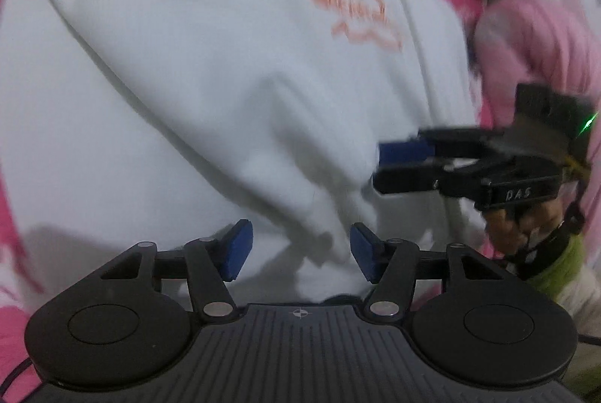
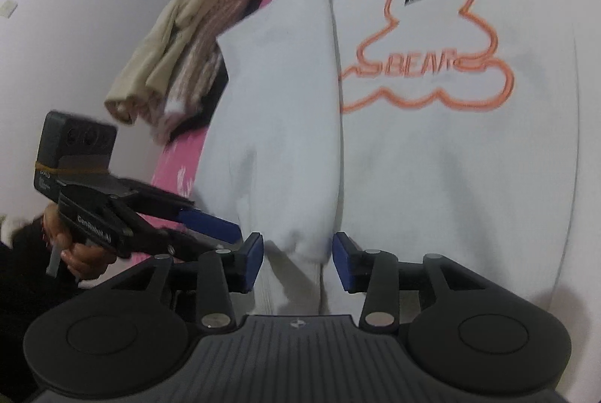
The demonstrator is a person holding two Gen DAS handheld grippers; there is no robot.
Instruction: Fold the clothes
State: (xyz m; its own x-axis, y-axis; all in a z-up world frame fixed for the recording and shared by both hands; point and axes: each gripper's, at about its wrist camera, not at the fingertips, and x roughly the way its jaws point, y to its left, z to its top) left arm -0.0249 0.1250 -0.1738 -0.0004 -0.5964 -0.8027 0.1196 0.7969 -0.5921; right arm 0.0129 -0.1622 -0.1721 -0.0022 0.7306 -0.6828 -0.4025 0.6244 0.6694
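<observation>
On pink bedding (image 2: 180,159), soft white sweatshirt (image 2: 432,177), orange bear outline (image 2: 432,61), sleeve (image 2: 285,125) folded, both jaws spread, empty.

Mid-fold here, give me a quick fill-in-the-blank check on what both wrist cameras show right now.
1. The outline printed on the white sweatshirt is shaped like a ____.
2. That outline is coloured ____.
3. The sleeve lies folded over the sweatshirt's ____.
4. The right tool has its jaws ____, with the sleeve's cuff between them but not pinched.

Missing words: bear; orange; front; open
</observation>
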